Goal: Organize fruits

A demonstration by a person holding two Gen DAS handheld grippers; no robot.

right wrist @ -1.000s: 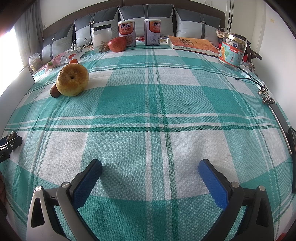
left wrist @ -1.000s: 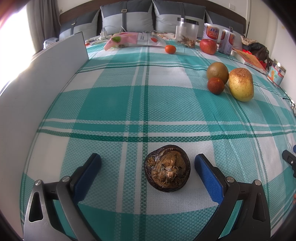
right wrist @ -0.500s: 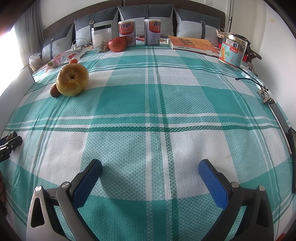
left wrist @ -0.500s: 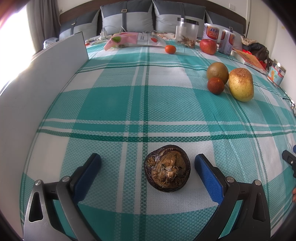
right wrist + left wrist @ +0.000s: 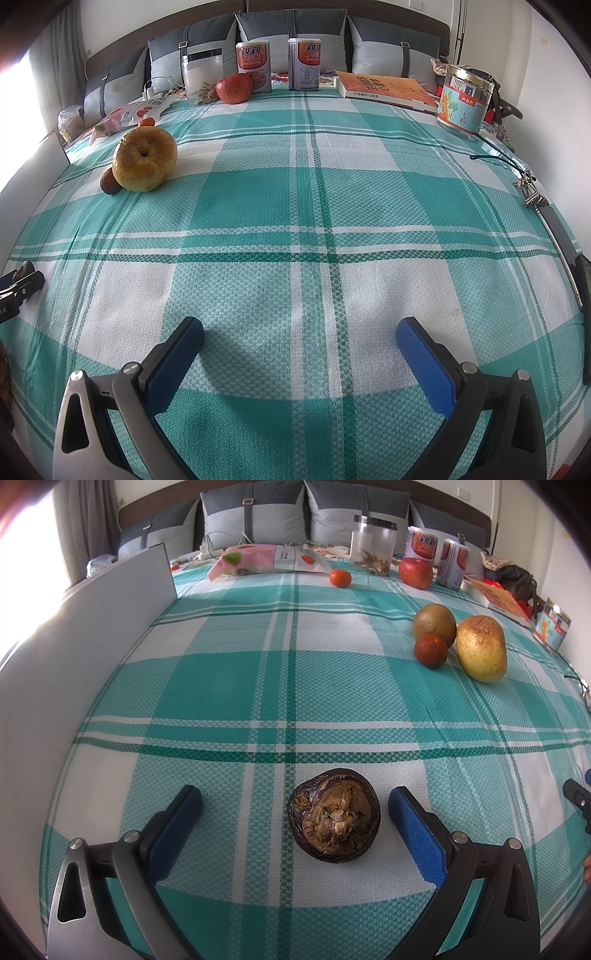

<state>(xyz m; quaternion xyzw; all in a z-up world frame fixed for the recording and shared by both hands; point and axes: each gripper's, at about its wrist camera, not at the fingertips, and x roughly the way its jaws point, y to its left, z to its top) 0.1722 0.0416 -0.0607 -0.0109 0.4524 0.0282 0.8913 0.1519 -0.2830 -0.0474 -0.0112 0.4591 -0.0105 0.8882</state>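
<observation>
A tall white board (image 5: pixel 92 635) walls off the left side of the bed, running from the near left to the far pillows (image 5: pixel 255 515). Beside it the teal-and-white checked cover (image 5: pixel 258 686) lies bare across its wide middle.

The left gripper (image 5: pixel 295 808) is spread wide, blue pads (image 5: pixel 413 827) apart, with a dark brown husked fruit (image 5: pixel 334 825) on the cover between them, closer to the right pad and touching neither.

Far back, left to right: a pink snack bag (image 5: pixel 251 559), a small orange (image 5: pixel 340 578), a clear jar (image 5: pixel 373 544), a red apple (image 5: pixel 415 572) and two cans (image 5: pixel 437 557).

On the right stands a cluster: a green-brown round fruit (image 5: pixel 434 624), a small reddish fruit (image 5: pixel 430 651) just in front of it, and a large yellow pear (image 5: pixel 481 648) just beside both.

The right gripper (image 5: pixel 300 334) is also spread wide, with only bare cover between its pads. The cans (image 5: pixel 279 64) carry large Chinese characters in an orange label; I cannot read the smaller print. Further right lie an orange book (image 5: pixel 384 88), a labelled tin (image 5: pixel 463 101) with Chinese print, and a cord with a metal clasp (image 5: pixel 530 190) along the right edge.
</observation>
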